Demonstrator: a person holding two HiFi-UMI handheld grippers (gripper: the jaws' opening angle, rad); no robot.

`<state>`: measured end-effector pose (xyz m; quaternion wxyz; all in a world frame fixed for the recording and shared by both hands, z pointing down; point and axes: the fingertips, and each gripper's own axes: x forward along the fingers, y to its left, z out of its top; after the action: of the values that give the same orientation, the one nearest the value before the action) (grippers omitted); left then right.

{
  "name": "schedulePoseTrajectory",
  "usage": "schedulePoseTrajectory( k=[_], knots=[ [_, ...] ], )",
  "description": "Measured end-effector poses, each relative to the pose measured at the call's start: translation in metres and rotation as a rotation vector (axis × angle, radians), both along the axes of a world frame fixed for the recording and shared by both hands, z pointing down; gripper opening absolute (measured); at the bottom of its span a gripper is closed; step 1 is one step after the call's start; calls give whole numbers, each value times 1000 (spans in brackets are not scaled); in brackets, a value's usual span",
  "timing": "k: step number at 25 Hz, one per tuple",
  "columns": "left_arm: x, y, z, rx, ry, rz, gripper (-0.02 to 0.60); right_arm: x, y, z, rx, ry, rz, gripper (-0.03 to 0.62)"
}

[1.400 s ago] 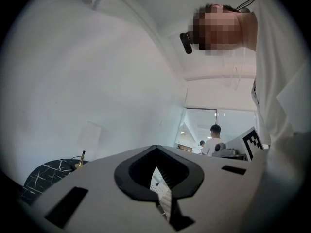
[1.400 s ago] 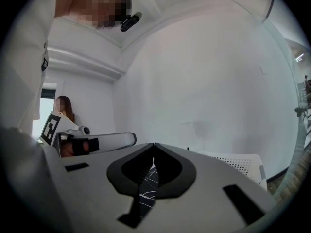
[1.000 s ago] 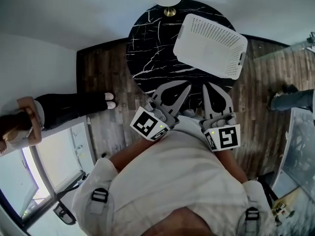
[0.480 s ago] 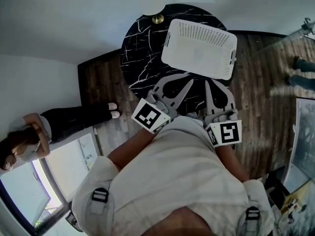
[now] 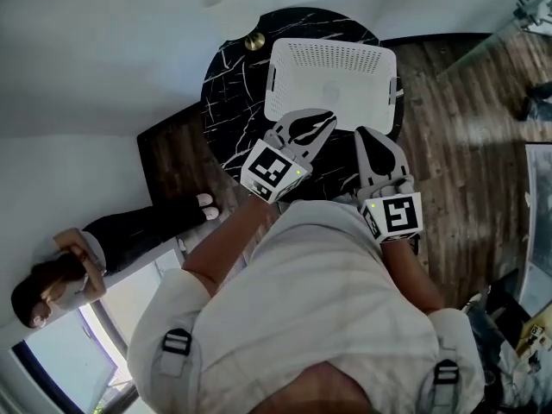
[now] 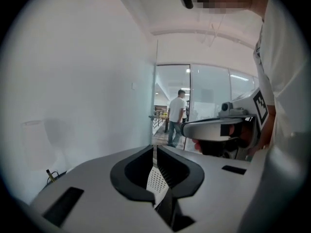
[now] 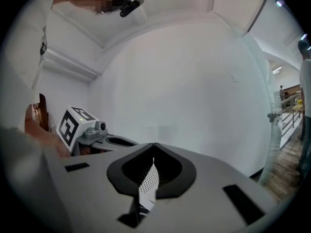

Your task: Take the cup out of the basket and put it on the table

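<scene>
A white perforated basket stands on a round black marble table. Inside it a pale rounded shape shows faintly, too blurred to tell whether it is the cup. My left gripper is shut and empty, its tips over the basket's near rim. My right gripper is also shut and empty, just short of the same rim. Both gripper views look up at the wall. Only a sliver of the basket shows between the closed jaws.
A small gold object sits at the table's far left edge. Wood floor surrounds the table. A person is on the floor at the left, beside a window. Another person stands beyond glass doors.
Both grippers have risen toward the basket; the left tips now overlap its near rim. The basket has shifted left in the picture as my head turned.
</scene>
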<state>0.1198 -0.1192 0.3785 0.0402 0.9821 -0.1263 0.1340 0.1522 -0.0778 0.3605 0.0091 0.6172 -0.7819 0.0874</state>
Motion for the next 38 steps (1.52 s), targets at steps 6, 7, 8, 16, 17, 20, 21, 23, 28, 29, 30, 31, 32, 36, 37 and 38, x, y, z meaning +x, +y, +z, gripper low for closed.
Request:
schedulePoseTrajectory(
  k=[6,7,8,16,17,20,21,23,28,29,30,31,32,36,37,38],
  knots=[
    [29,-19,36,16,-150,96,34,23,-8,25,-47,33,34,9],
    [33,-21,42,14,-170,106,34,25,-10,31,-58,40,37,9],
    [36,-24,49,11,-191,115,38,28,-12,36,-69,45,41,9],
    [44,-54,122,-26,-393,149,71,33,-32,81,-161,50,43,9],
    [45,-58,130,-21,-419,159,72,33,-37,84,-169,51,40,9],
    [48,-69,154,-14,-504,191,72,32,-49,93,-183,58,34,9],
    [48,-72,162,-11,-535,205,72,32,-53,95,-185,59,31,9],
    [50,-77,181,0,-597,234,89,30,-58,100,-194,60,28,9],
    [55,-83,217,18,-728,307,100,36,-66,122,-232,75,41,9],
    [56,-84,220,24,-745,320,100,36,-67,125,-240,71,43,9],
    [58,-86,223,40,-763,330,100,37,-68,127,-246,66,45,9],
    [59,-89,227,55,-783,340,100,37,-69,130,-251,64,47,9],
    [60,-92,232,62,-804,351,100,38,-69,132,-253,63,48,9],
    [59,-96,258,76,-901,421,100,36,-70,137,-258,57,46,9],
    [58,-95,264,82,-923,442,100,36,-70,138,-260,55,46,9],
    [57,-94,270,91,-941,462,100,35,-71,139,-262,54,46,9]
  ],
)
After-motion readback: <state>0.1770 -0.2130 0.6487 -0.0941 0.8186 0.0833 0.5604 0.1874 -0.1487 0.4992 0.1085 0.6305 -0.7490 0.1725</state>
